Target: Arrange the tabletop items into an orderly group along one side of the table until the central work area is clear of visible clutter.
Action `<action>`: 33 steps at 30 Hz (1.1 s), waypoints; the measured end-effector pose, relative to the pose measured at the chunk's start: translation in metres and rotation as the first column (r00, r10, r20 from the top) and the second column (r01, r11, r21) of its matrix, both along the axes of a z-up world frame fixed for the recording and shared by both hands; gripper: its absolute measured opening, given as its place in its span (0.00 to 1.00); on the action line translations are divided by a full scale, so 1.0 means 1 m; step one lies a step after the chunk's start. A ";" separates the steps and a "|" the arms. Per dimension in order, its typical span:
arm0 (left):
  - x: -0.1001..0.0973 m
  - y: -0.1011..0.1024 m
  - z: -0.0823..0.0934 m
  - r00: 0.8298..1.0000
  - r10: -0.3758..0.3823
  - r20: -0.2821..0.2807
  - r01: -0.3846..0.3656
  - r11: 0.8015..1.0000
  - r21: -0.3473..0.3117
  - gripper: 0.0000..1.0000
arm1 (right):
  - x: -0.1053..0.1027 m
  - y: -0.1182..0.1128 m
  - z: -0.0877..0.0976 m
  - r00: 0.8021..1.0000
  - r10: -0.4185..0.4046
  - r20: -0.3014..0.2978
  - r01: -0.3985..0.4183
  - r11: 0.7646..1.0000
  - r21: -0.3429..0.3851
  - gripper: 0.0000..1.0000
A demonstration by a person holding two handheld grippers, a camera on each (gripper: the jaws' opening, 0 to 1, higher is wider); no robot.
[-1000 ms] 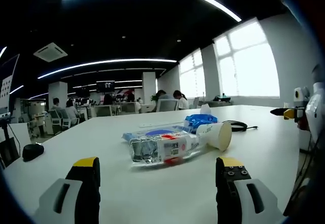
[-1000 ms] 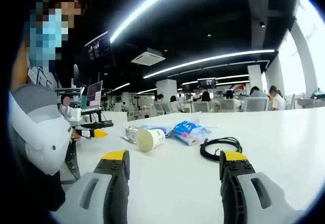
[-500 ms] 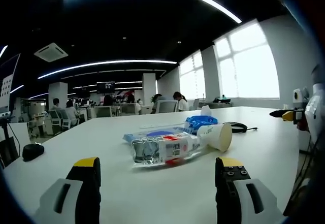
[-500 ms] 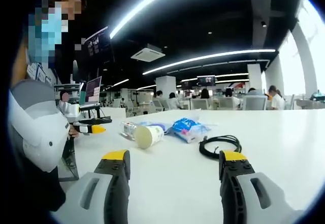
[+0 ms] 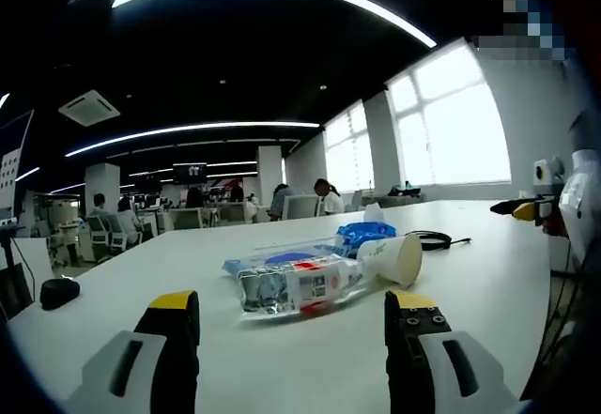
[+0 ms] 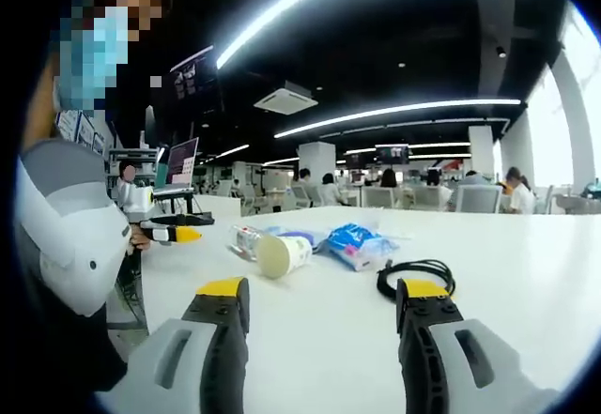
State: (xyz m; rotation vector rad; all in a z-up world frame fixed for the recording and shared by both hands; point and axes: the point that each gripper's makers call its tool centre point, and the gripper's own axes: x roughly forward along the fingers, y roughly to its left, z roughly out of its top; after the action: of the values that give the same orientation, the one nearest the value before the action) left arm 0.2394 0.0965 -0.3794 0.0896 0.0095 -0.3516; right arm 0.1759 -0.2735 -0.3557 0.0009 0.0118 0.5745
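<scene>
Left gripper view: left tool (image 5: pixel 293 315) is held wide open, empty; crushed plastic bottle (image 5: pixel 299 284) and paper cup (image 5: pixel 400 258) lie just ahead, slightly nearer than before.
Right gripper view: right tool (image 6: pixel 324 303) is spread, empty; black cable (image 6: pixel 418 274) is closer now; clutter on table (image 6: pixel 310 329) remains untouched.

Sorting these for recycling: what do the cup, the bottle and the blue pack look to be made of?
Cup: matte off-white, probably paper. Bottle: clear, glossy, crinkled plastic with a printed label. Blue pack: shiny film with wrinkles, likely soft plastic.
</scene>
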 end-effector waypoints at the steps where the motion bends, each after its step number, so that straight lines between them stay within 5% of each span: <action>1: -0.001 0.000 -0.001 1.000 0.001 0.000 -0.001 1.000 0.004 0.77 | 0.001 0.000 0.002 1.000 -0.001 0.004 0.001 1.000 0.005 0.59; 8: -0.005 0.006 0.005 0.999 0.010 0.045 -0.011 1.000 0.011 0.70 | 0.007 0.009 0.004 1.000 0.015 0.009 -0.015 1.000 -0.013 0.58; 33: -0.007 0.022 0.007 0.999 0.027 0.028 -0.027 1.000 0.016 0.69 | 0.025 0.027 0.009 0.998 0.058 0.003 -0.058 0.997 -0.057 0.53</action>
State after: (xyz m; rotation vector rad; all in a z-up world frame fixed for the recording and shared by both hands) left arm 0.2326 0.1181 -0.3721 0.1105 -0.0135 -0.3235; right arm 0.2007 -0.2462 -0.3470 -0.0568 0.0236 0.6323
